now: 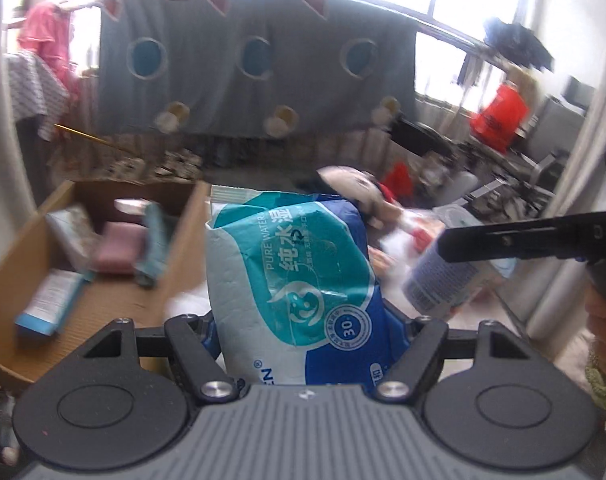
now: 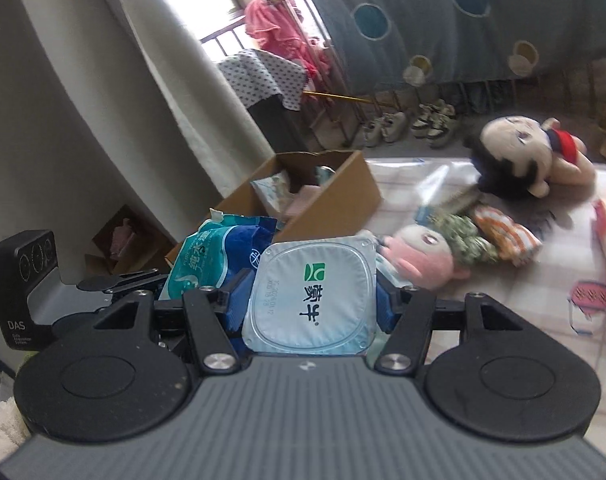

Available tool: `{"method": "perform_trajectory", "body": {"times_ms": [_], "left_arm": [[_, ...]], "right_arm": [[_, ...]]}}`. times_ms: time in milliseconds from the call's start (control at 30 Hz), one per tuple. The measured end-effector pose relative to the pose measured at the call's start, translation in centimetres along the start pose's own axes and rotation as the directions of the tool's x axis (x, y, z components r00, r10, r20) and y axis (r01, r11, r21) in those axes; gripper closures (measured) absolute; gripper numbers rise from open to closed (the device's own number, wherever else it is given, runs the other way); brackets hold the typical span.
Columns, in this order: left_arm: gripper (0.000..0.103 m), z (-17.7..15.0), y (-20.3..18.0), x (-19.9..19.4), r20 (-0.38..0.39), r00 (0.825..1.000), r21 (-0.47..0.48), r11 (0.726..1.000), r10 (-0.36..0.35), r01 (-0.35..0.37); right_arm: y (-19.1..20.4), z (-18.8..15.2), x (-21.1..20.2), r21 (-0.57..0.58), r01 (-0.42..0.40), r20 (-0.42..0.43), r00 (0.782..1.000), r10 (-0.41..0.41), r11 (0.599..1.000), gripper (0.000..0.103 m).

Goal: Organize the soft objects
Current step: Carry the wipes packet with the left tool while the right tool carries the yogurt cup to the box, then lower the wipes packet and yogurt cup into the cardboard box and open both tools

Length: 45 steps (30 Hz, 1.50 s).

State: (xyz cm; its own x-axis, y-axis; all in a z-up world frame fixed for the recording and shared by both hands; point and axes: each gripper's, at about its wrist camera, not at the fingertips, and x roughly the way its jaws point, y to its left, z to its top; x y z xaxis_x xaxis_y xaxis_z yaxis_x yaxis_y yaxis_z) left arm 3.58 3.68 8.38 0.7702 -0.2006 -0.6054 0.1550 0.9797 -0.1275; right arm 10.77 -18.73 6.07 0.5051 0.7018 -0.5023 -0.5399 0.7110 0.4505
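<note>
Wet-wipes pack | clamped upright in my left gripper | cardboard box ahead-left, nearer this hand | right gripper clamps yogurt cup.

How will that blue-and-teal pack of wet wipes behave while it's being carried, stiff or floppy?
Probably floppy: the wet wipes pack is a soft, creased pouch, and its top edge sags above the left gripper. Its glossy film looks slippery, so it might slide. It seems full, so likely fairly heavy for its size.
</note>
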Motion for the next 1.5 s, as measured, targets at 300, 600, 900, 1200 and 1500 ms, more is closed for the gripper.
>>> {"method": "perform_trajectory", "body": {"times_ms": [300,600,900,1200,1500], "left_arm": [[0.029,3.7,14.0,4.1,-0.104,0.988,-0.068,0.991,0.111,-0.118],[0.029,2.6,23.0,13.3,-0.318,0.943,-0.051,0.991,0.098,-0.12],[0.029,1.5,23.3,20.0,-0.504,0.859,0.057,0.996,0.088,-0.068],[0.027,0.2,24.8,22.8,-0.577,0.806,0.058,0.991,0.135,-0.124],[0.024,1.3,25.4,19.9,-0.53,0.836,0.059,0.99,0.142,-0.13]], "right_arm": [[6.0,9.4,13.0,-0.015,-0.144,-0.069,0.987,0.142,0.99,0.046],[6.8,12.5,31.5,0.069,-0.089,-0.245,0.964,0.103,0.994,0.046],[5.4,12.9,42.1,0.04,0.028,-0.363,0.932,-0.012,0.999,0.046],[5.0,12.2,44.9,-0.041,0.081,-0.417,0.904,-0.091,0.996,0.046],[5.5,11.4,46.4,-0.054,0.096,-0.488,0.866,-0.111,0.994,0.046]]}}
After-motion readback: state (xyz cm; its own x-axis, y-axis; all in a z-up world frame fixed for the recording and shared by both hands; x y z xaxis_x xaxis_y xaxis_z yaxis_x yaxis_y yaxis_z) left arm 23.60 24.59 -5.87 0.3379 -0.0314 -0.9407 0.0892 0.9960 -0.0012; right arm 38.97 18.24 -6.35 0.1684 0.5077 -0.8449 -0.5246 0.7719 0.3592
